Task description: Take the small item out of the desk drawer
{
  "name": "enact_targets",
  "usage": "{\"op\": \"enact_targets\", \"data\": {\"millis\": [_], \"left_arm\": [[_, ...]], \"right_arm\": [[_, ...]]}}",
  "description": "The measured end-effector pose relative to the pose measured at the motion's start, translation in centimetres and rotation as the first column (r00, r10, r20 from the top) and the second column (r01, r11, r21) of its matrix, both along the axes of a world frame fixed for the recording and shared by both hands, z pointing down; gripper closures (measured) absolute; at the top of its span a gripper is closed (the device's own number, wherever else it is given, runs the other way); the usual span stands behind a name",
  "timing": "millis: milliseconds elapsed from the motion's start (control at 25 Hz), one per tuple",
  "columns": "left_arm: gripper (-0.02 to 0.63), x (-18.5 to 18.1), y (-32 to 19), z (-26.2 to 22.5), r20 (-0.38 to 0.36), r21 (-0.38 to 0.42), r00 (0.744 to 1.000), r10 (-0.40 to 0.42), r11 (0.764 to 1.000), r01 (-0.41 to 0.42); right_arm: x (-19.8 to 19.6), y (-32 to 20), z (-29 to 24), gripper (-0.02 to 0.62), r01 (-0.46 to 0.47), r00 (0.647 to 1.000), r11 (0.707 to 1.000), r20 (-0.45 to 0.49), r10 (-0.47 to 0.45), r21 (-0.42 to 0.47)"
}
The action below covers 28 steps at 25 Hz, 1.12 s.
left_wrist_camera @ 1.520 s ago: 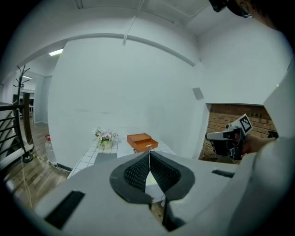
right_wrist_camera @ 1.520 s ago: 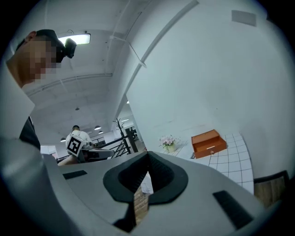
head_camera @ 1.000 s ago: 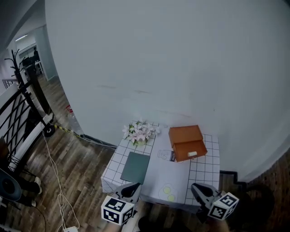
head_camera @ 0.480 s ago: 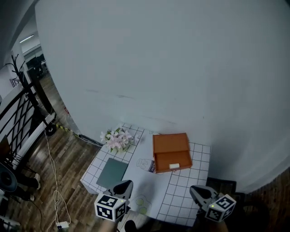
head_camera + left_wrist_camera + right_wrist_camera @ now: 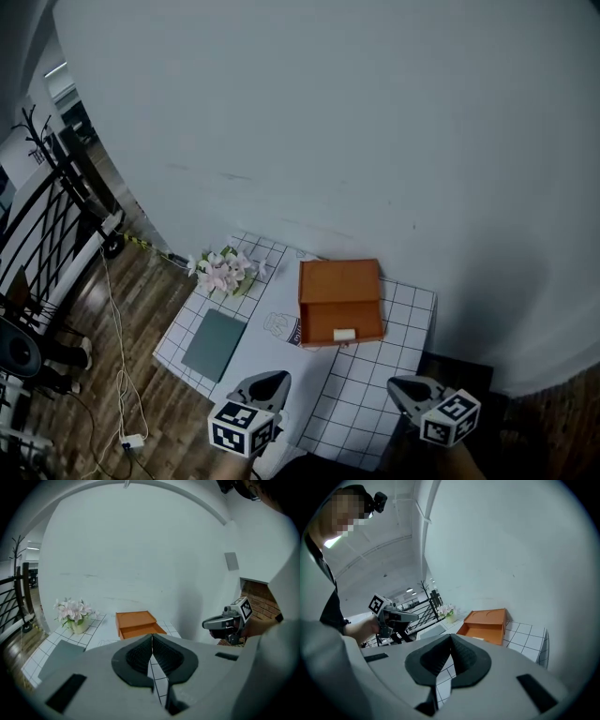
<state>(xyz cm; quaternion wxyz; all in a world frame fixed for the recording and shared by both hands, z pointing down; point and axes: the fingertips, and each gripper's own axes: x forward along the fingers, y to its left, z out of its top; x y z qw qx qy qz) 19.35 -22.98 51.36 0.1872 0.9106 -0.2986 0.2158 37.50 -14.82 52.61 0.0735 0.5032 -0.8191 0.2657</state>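
An orange desk drawer box (image 5: 339,289) stands on the white grid-cloth table (image 5: 408,323). Its drawer is pulled out toward me, with a small white item (image 5: 344,334) lying in it. My left gripper (image 5: 270,380) hovers shut over the table's near edge, left of the box and well short of it. My right gripper (image 5: 403,385) is shut too, at the near right edge. The left gripper view shows shut jaws (image 5: 152,637), with the orange box (image 5: 137,624) beyond. In the right gripper view the gripper (image 5: 451,637) is shut and empty, the box (image 5: 485,622) ahead.
A pot of pale pink flowers (image 5: 223,272) sits at the table's far left corner. A grey-green pad (image 5: 215,344) lies on the left side. A white wall rises behind the table. Wooden floor, a cable and a black railing (image 5: 56,234) lie to the left.
The head view has swung, so the table and orange box now sit further left and lower in the picture. Both grippers stay shut and low near the front edge.
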Motion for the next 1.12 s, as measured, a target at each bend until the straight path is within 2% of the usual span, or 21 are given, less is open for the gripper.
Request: {"op": "enact_targets", "data": {"millis": [160,320,600,800,1000,1120], "left_arm": [[0.595,1.6,-0.3,1.3,0.003,0.003,0.999,0.055,0.998,-0.055],[0.595,1.7,-2.2,3.3,-0.036,-0.032,0.999,0.017,0.999,-0.018],[0.595,1.7,-4.5,7.5,-0.032,-0.088,0.999,0.006,0.996,-0.009],[0.595,1.5,-5.3,9.5,-0.031,-0.130,0.999,-0.010,0.991,0.006],[0.595,1.9,-5.8,10.3,-0.018,-0.139,0.999,0.030,0.990,-0.032],[0.595,2.3,-6.0,10.2,-0.023,-0.139,0.998,0.050,0.989,-0.053]], "right_arm": [[-1.9,-2.8,1.6,0.591,0.073,0.995,0.996,-0.066,-0.076,-0.055],[-3.3,-6.1,3.3,0.589,0.138,0.979,0.986,-0.138,-0.151,-0.096],[-3.9,-12.0,7.1,0.588,0.211,0.936,0.965,-0.253,-0.245,-0.155],[-4.5,-15.1,9.5,0.551,0.243,0.917,0.951,-0.276,-0.289,-0.190],[-4.5,-17.4,11.8,0.505,0.333,0.840,0.900,-0.346,-0.418,-0.280],[-3.9,-19.2,12.9,0.502,0.359,0.800,0.879,-0.382,-0.463,-0.314]]}}
